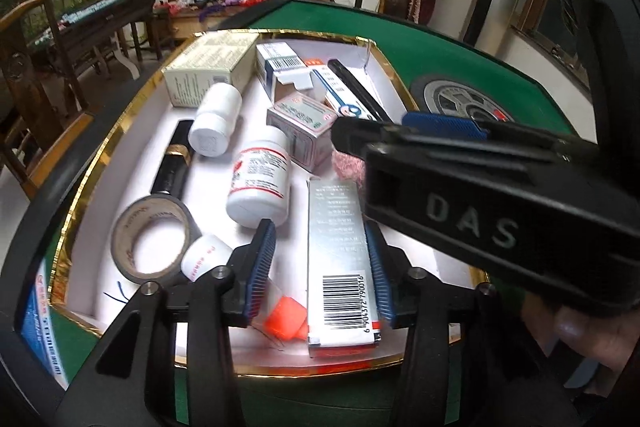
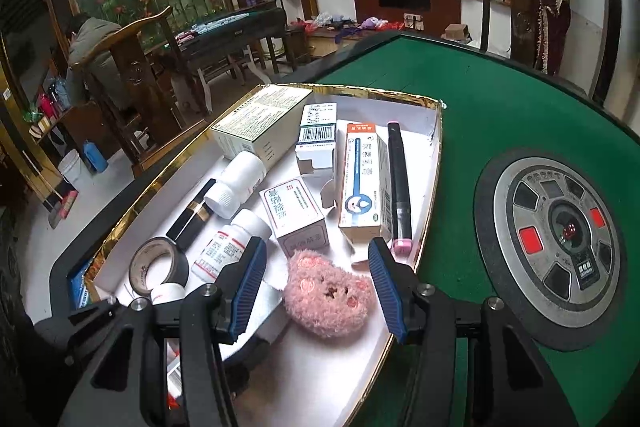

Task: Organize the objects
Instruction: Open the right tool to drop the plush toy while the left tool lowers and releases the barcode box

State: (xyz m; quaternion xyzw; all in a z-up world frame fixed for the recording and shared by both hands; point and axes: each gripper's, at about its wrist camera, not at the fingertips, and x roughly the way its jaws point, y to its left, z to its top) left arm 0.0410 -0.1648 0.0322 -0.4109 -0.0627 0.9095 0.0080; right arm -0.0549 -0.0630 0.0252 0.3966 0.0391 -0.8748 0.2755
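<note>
A white gold-rimmed tray (image 1: 100, 147) (image 2: 436, 131) on the green table holds boxes, bottles and tape. My left gripper (image 1: 322, 267) is open over the tray's near end, its jaws either side of a long silver box (image 1: 340, 259) with a barcode, with a gap on each side. An orange-capped item (image 1: 288, 319) lies beside the box. My right gripper (image 2: 320, 283) is open, its jaws either side of a pink plush toy (image 2: 328, 295) lying in the tray. The right gripper's body (image 1: 480, 195) crosses the left wrist view and hides most of the plush (image 1: 348, 165).
The tray also holds a tape roll (image 1: 154, 239) (image 2: 160, 267), white bottles (image 1: 260, 183) (image 2: 232, 243), a black tube (image 1: 174, 159), several medicine boxes (image 2: 364, 179) and a black pen (image 2: 400, 187). A round dice console (image 2: 556, 243) sits in the table's middle. Chairs stand beyond.
</note>
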